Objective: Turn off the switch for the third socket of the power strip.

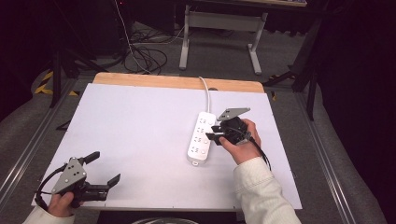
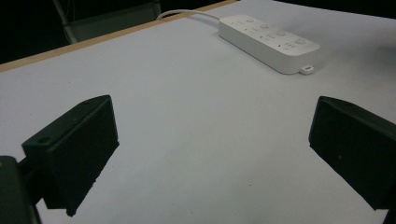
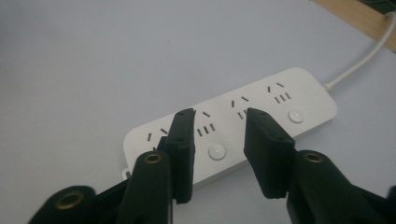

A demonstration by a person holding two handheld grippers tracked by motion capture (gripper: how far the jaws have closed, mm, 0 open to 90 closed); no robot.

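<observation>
Both grippers, left gripper [image 1: 103, 168] and right gripper [image 1: 211, 131], are black with grey three-cornered plates and black cables. Brass-ringed screw holes mark the right one. The sleeve [image 1: 259, 189] is cream, ribbed.

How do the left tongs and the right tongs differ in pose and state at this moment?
The left tongs sit near the table's front left corner, far from the power strip; the right tongs are at the strip, over its sockets. The left tongs' jaws stand wide apart with bare table between them; the right tongs' jaws are much narrower, framing one of the strip's round buttons. Both are black, hand-held and grip nothing.
</observation>
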